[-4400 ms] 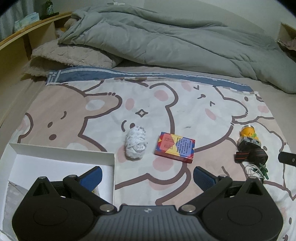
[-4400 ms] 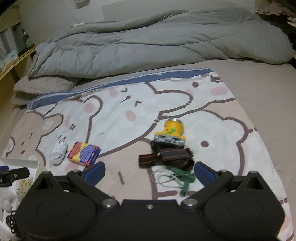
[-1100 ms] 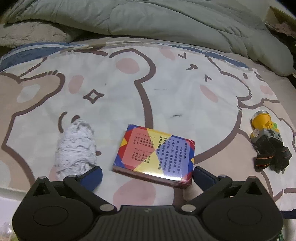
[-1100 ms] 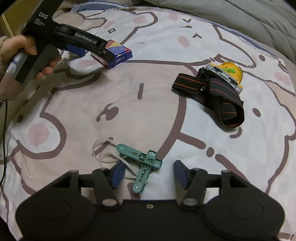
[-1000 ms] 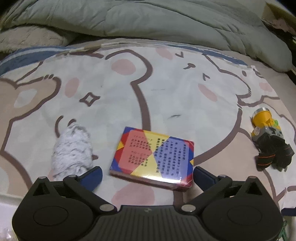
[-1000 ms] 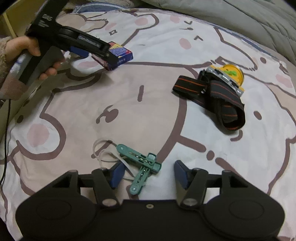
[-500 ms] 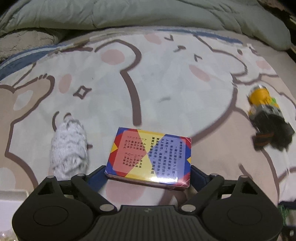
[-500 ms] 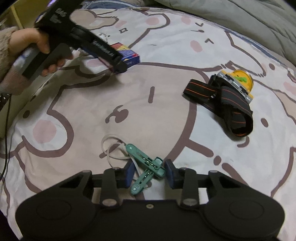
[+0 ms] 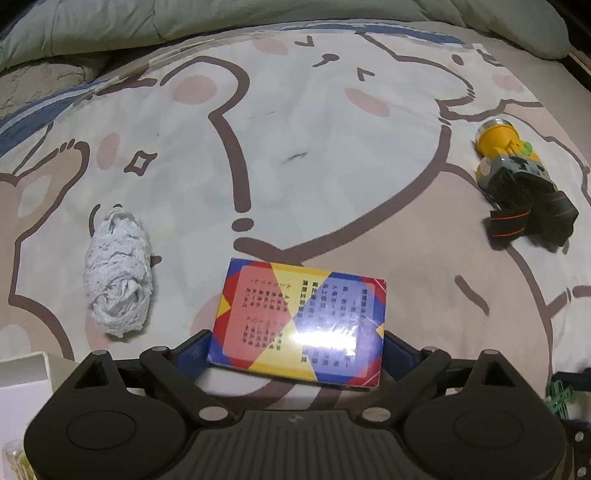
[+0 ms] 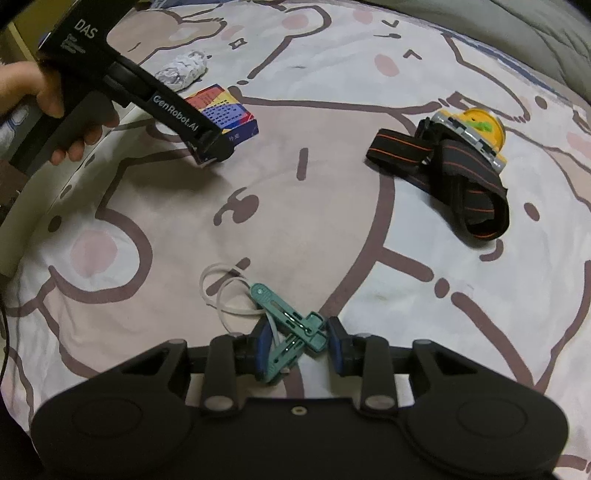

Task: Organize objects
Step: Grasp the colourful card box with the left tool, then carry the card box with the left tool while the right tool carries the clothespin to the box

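Note:
My left gripper (image 9: 297, 349) is shut on a red, yellow and blue card box (image 9: 299, 317), its blue pads against both sides; the box also shows in the right wrist view (image 10: 225, 112), held by the left gripper (image 10: 212, 146). My right gripper (image 10: 297, 345) is shut on a green plastic clip (image 10: 291, 326) with white loops (image 10: 221, 291) attached, on the bear-print sheet. A white crumpled cloth ball (image 9: 118, 284) lies left of the box. A yellow headlamp with a black strap (image 10: 461, 158) lies to the right.
A white box (image 9: 22, 373) has its corner at the lower left of the left wrist view. A grey duvet (image 9: 258, 18) is bunched along the far side of the bed. The green clip's tip (image 9: 559, 397) shows at the left view's lower right edge.
Both grippers have closed: the left onto the card box, the right onto the green clip. The left gripper has moved right with the box.

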`<state>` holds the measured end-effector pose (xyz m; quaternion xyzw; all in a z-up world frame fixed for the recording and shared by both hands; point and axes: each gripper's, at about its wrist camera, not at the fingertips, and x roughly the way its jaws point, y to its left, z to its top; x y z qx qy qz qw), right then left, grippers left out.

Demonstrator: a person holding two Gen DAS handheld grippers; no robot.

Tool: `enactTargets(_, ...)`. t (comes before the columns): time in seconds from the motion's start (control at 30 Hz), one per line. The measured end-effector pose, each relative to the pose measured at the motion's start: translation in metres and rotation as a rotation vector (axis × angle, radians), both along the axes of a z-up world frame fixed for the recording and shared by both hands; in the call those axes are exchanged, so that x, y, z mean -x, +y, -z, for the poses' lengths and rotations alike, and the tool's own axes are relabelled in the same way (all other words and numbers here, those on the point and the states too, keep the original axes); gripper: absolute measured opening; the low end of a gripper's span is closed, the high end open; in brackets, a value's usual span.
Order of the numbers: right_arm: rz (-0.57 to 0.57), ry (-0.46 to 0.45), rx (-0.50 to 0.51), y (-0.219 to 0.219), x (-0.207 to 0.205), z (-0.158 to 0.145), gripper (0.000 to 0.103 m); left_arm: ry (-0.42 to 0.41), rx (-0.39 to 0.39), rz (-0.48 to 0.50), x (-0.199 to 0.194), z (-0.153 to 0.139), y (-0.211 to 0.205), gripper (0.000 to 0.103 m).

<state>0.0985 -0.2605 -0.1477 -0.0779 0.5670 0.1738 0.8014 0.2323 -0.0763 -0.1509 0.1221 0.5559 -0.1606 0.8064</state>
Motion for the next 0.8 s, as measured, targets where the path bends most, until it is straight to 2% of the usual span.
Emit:
enactTargets(0.27,0.043,-0.006,-0.011,0.000,0.000,-0.006,0.031,-0.027,0.011,-0.022,0.005,-0.011,0.000,0.091)
enactTargets(0.8,0.202,-0.239,-0.062,-0.008,-0.010,-0.077,0.031,-0.197,0.115,-0.077,0.045,-0.089,0.027,0.091)
